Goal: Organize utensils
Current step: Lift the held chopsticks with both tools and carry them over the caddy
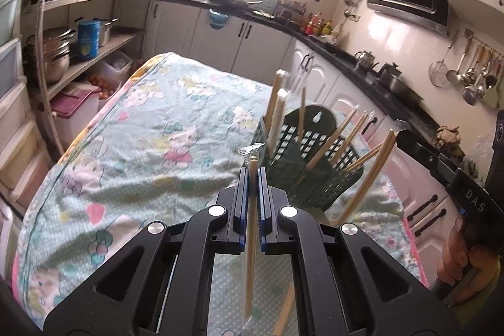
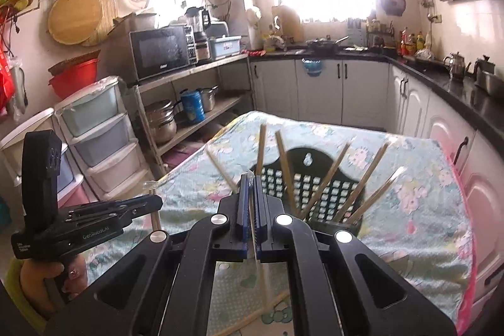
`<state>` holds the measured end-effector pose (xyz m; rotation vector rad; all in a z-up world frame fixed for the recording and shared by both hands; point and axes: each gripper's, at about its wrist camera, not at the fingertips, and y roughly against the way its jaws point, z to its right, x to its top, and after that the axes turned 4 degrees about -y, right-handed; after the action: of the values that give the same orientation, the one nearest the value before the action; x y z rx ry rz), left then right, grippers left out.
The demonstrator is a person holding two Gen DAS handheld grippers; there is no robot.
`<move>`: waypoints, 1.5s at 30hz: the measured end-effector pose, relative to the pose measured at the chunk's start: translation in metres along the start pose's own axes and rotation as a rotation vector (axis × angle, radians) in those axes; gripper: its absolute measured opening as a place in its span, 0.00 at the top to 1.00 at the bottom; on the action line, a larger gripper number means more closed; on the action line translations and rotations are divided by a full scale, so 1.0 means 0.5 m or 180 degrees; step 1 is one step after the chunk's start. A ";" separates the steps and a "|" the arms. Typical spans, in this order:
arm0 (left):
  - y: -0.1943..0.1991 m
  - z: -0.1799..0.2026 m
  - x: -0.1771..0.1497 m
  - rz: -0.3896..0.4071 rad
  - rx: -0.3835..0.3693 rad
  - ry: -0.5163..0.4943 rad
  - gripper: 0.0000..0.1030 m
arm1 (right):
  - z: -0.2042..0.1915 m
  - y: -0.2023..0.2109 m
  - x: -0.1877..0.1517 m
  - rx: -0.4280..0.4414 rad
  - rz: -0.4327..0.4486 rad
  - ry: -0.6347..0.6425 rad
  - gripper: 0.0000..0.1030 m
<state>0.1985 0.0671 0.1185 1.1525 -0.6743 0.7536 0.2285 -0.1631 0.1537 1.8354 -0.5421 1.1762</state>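
The left gripper [image 1: 252, 175], at lower centre of its view, is clamped on a wrapped pair of chopsticks [image 1: 251, 241] standing upright between its pads. The right gripper [image 2: 250, 194], likewise low and central, pinches another wrapped pair [image 2: 255, 244]. Beyond both, right of centre, the dark slotted basket [image 1: 315, 159] already bristles with chopsticks on the cloth-covered bench [image 1: 141, 147]. This looks like the carrying step; next each pair needs tipping over the basket's open top before release.

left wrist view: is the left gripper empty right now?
No. The left gripper is clamped on a wrapped pair of chopsticks that runs upright between its blue pads.
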 end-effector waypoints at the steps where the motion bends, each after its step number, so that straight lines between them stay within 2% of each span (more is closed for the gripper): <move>1: 0.000 0.002 0.006 0.0014 -0.0009 -0.0011 0.99 | 0.003 0.005 0.007 -0.0025 0.0030 -0.0006 0.98; 9: 0.014 0.011 0.059 0.0114 -0.0144 -0.0041 0.99 | 0.027 0.022 0.042 -0.0098 0.0144 -0.0023 0.98; 20: 0.046 0.055 0.156 0.0399 -0.0240 -0.0175 0.99 | 0.025 0.050 0.116 -0.0058 0.0380 0.0058 0.99; 29: 0.038 0.088 0.231 0.0642 -0.0176 -0.0188 0.99 | 0.018 0.051 0.173 -0.0037 0.0528 0.0112 0.99; 34: 0.005 0.102 0.259 0.0710 -0.0116 -0.0140 0.99 | 0.021 0.034 0.189 -0.0022 0.0556 0.0138 0.99; 45: -0.070 0.116 0.274 0.0762 0.0047 -0.0134 0.99 | 0.052 -0.001 0.205 -0.0081 0.0536 0.0051 0.99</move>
<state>0.3016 0.0275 0.2241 1.1152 -0.8533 0.9394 0.2892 -0.1758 0.2395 1.7848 -0.7106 1.2881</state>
